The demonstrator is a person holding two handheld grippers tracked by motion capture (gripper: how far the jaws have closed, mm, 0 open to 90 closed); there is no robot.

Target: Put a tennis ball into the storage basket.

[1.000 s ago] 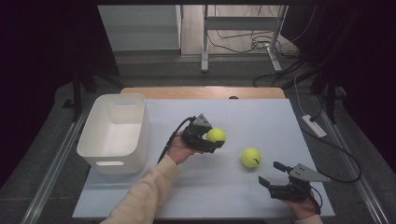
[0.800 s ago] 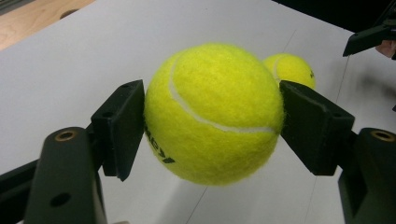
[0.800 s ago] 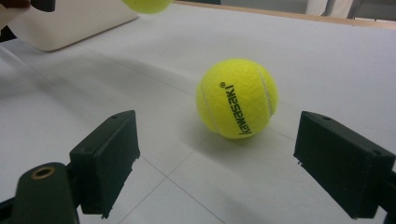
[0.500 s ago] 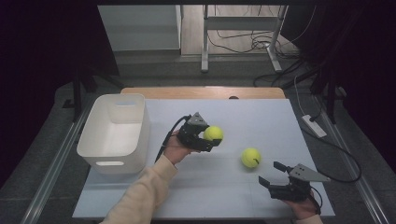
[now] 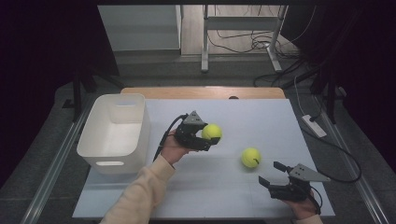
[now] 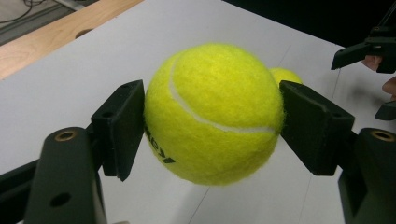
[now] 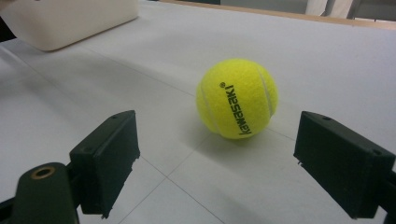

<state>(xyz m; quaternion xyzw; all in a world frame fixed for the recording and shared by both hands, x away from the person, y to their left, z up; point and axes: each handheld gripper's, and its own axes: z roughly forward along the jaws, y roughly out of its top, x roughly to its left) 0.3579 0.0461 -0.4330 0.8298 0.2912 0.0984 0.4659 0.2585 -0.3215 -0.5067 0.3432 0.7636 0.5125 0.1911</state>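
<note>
High view: at frame centre the left gripper (image 5: 211, 137) pinches a yellow tennis ball (image 5: 211, 132), lifted clear of the white table (image 5: 261, 116). A second tennis ball (image 5: 251, 157) rests on the table to its lower right. At the lower right of the frame, the right gripper (image 5: 272, 173) has its jaws spread, near that ball but apart from it. A white bin (image 5: 114, 128) stands at the left.

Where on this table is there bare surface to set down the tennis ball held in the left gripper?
The white tabletop is bare behind the loose yellow tennis ball, and along the near edge between sleeve and right gripper. The white plastic bin looks empty. Tightest: between the left gripper, shut on the held yellow tennis ball, and the loose ball.
</note>
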